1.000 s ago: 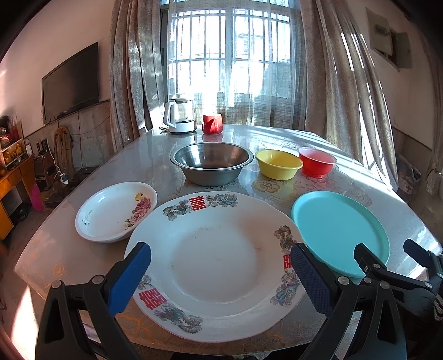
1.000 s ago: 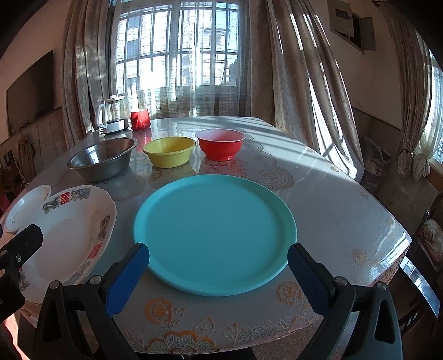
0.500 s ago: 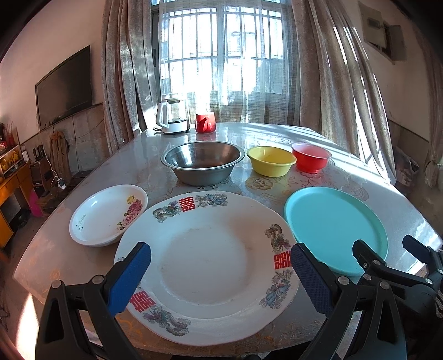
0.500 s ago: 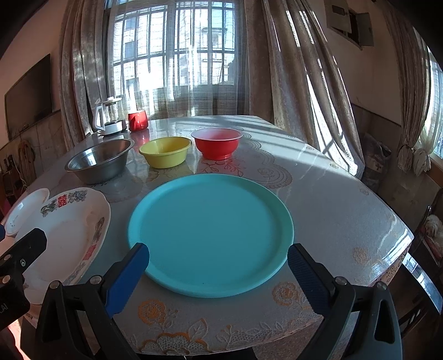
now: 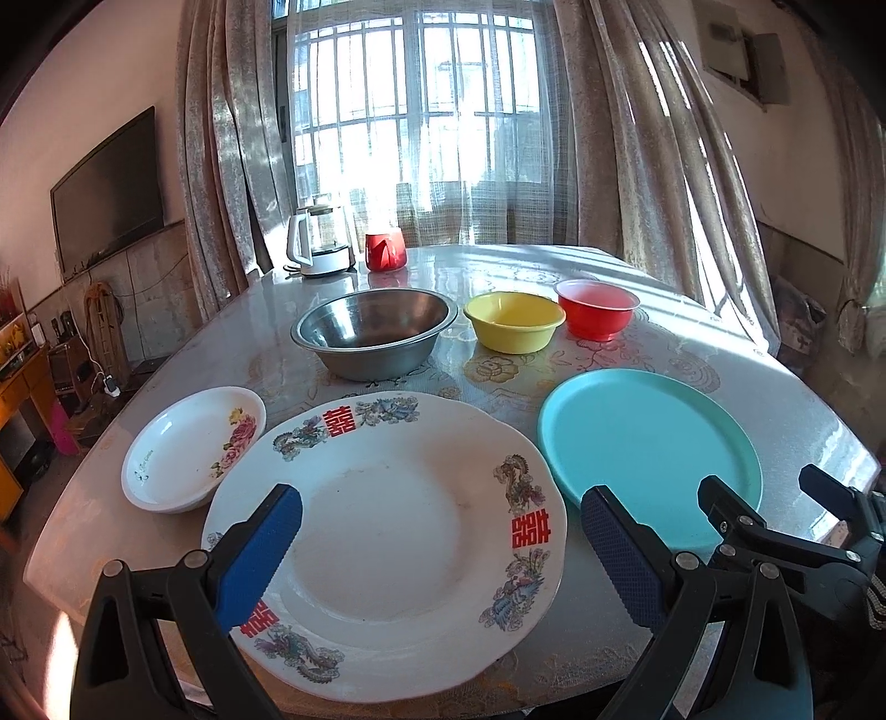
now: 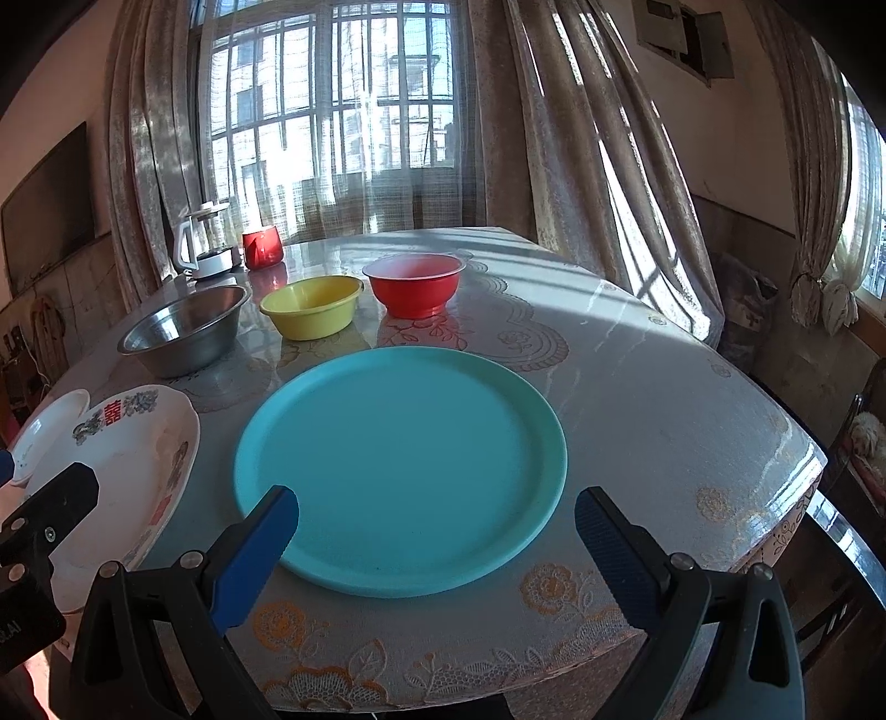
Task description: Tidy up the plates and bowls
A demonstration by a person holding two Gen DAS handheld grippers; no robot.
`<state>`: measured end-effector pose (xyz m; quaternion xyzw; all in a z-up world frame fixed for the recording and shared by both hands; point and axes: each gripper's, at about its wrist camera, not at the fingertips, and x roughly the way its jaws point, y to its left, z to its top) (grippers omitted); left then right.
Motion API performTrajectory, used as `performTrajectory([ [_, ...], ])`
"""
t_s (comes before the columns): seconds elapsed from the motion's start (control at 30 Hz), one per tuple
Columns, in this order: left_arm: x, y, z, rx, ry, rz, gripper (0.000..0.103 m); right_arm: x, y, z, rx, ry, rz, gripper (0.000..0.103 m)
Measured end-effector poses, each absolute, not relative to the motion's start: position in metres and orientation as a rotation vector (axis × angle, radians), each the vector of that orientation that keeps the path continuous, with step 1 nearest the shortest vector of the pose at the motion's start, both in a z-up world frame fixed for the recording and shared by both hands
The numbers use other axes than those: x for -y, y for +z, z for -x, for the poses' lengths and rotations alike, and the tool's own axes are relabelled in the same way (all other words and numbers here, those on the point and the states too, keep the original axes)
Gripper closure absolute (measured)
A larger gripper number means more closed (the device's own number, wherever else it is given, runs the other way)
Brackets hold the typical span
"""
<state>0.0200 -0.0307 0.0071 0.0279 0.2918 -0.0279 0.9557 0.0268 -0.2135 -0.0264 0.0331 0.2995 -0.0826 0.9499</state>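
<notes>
- At twelve o'clock in my left wrist view, a tall barred window (image 5: 426, 127) glows behind a sheer white net curtain.
- Heavy beige patterned drapes (image 5: 653, 138) hang either side of it.
- At eleven o'clock, on the far edge of the glossy floral-patterned table (image 5: 637, 354), I see a white electric kettle with a clear glass body (image 5: 320, 243).
- Just beside the kettle, on its right, stands a small red cup (image 5: 385, 251).
- At nine o'clock, a black flat-screen television (image 5: 105, 194) is mounted on the wall.
- At two o'clock in my right wrist view, a grey box (image 6: 686, 33) sits high on the wall.
</notes>
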Motion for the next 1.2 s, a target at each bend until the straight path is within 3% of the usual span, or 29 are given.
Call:
performTrajectory([
  [0.27,0.044,0.009,-0.027,-0.608,-0.120,-0.076,0.003,0.232,-0.029,-0.027,-0.622,-0.187,-0.101,0.001],
  [0.43,0.056,0.008,-0.035,-0.643,-0.202,-0.109,0.023,0.250,-0.032,-0.029,-0.635,-0.187,-0.153,0.004],
  [0.5,0.057,0.006,-0.043,-0.684,-0.241,-0.104,0.042,0.258,-0.034,-0.031,-0.647,-0.188,-0.172,0.005],
  [0.6,0.058,0.004,-0.056,-0.747,-0.291,-0.086,0.063,0.267,-0.038,-0.033,-0.669,-0.172,-0.200,0.014],
  [0.7,0.059,0.009,-0.071,-0.783,-0.339,-0.070,0.076,0.272,-0.042,-0.036,-0.687,-0.154,-0.209,0.030],
  [0.87,0.073,0.018,-0.096,-0.814,-0.405,-0.121,0.082,0.276,-0.050,-0.042,-0.726,-0.132,-0.219,0.053],
  [1.2,0.108,-0.002,-0.152,-0.922,-0.458,-0.251,0.094,0.287,-0.054,-0.048,-0.737,-0.135,-0.223,0.064],
])
